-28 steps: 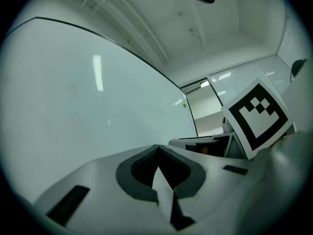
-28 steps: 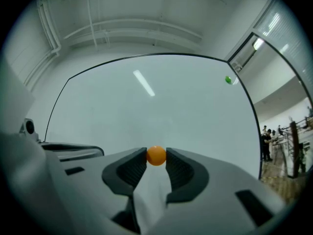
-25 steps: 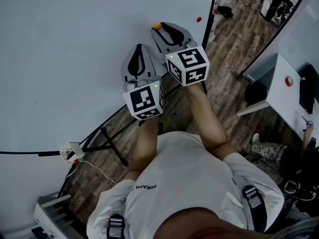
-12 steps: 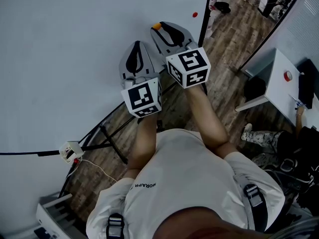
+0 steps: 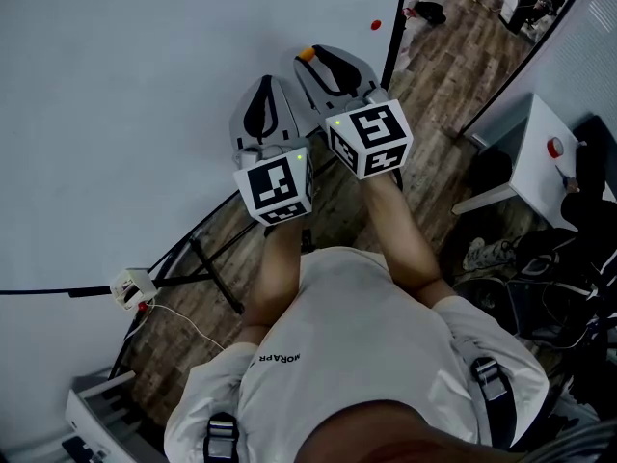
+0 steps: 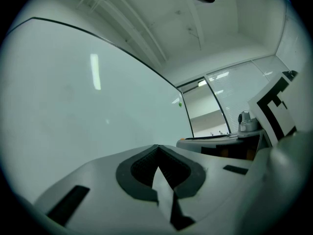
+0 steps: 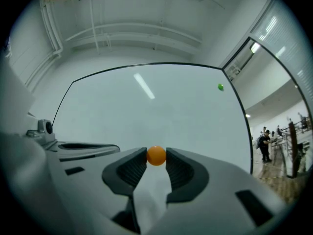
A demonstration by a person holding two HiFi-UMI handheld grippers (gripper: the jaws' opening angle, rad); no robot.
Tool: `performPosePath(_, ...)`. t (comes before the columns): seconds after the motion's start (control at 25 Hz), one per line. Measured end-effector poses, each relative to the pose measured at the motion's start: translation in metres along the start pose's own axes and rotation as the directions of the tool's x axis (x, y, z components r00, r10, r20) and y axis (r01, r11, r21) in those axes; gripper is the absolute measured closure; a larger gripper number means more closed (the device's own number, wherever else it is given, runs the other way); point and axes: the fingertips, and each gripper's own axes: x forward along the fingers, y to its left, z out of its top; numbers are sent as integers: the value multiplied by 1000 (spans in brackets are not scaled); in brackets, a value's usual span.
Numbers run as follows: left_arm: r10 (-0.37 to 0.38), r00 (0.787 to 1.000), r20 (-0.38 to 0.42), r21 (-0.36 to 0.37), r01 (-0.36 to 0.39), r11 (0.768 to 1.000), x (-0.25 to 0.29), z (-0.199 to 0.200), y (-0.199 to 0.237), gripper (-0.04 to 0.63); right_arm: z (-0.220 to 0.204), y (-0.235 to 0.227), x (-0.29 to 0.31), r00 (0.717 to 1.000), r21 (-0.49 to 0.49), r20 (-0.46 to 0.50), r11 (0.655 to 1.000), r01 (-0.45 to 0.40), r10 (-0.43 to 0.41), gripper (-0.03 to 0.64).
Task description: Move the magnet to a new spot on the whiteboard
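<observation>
Right claw: the right gripper [image 7: 156, 159] pinches the small round orange magnet [image 7: 156, 155] between its jaw tips.
Magnet's place: at the large white whiteboard [image 5: 145, 114], towards its right side; whether it touches the surface I cannot tell.
Left claw: the left gripper [image 6: 156, 151] has its jaws together on nothing, just beside the right one, facing the board.
On the board: a second small round magnet [image 7: 220, 87] sits near the black right edge, well apart from the orange one.
Around: black stand legs [image 5: 207, 268], wooden plank floor [image 5: 453, 56], white table [image 5: 535, 177] at the right.
</observation>
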Motion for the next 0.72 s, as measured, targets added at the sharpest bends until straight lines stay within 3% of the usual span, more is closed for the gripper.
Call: performPosePath(0.72,-9,1000,20,7,9,1000,-5,13,-2,592,6,3,-19,1000,-12,24,1000,10,-9,485)
